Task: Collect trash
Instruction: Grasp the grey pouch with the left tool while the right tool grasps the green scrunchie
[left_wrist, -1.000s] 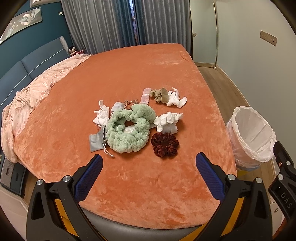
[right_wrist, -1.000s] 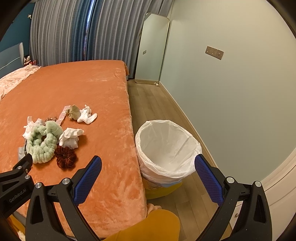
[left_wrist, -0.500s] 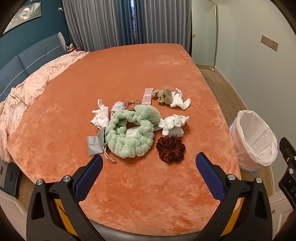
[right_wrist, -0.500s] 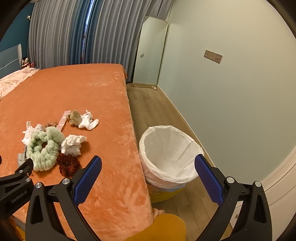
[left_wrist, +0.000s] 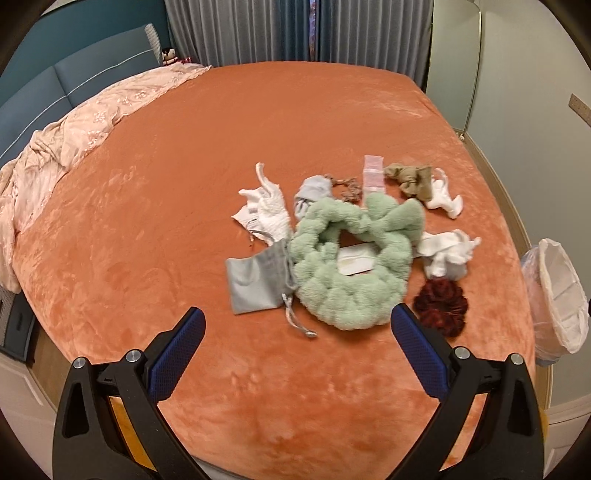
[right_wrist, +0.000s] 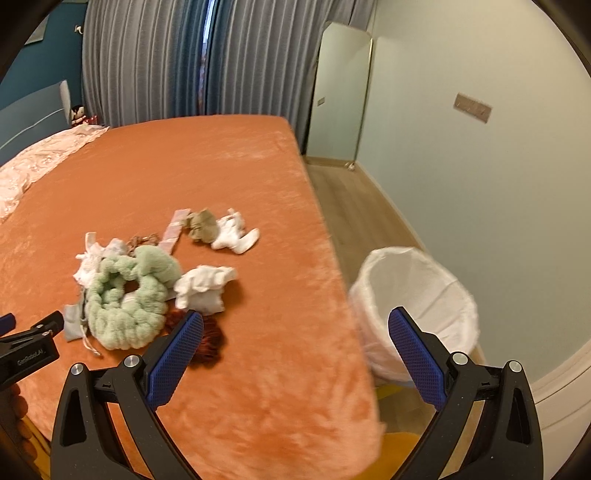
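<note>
Both grippers have moved in toward the pile since a second ago, which now fills more of each view. Left gripper (left_wrist: 293, 328) hangs over the plush orange bed (left_wrist: 184, 155), fingers spread wide and empty, just short of the fluffy green headband (left_wrist: 354, 273). Around that headband: a grey drawstring pouch (left_wrist: 255, 280) touching its left side, crumpled white tissues (left_wrist: 447, 254) at its right, a dark red velvet scrunchie (left_wrist: 441, 308) by its near right. Right gripper (right_wrist: 295, 334) is likewise spread and empty, near the scrunchie. Beside the bed stands the white-lined bin (right_wrist: 417, 310).
</note>
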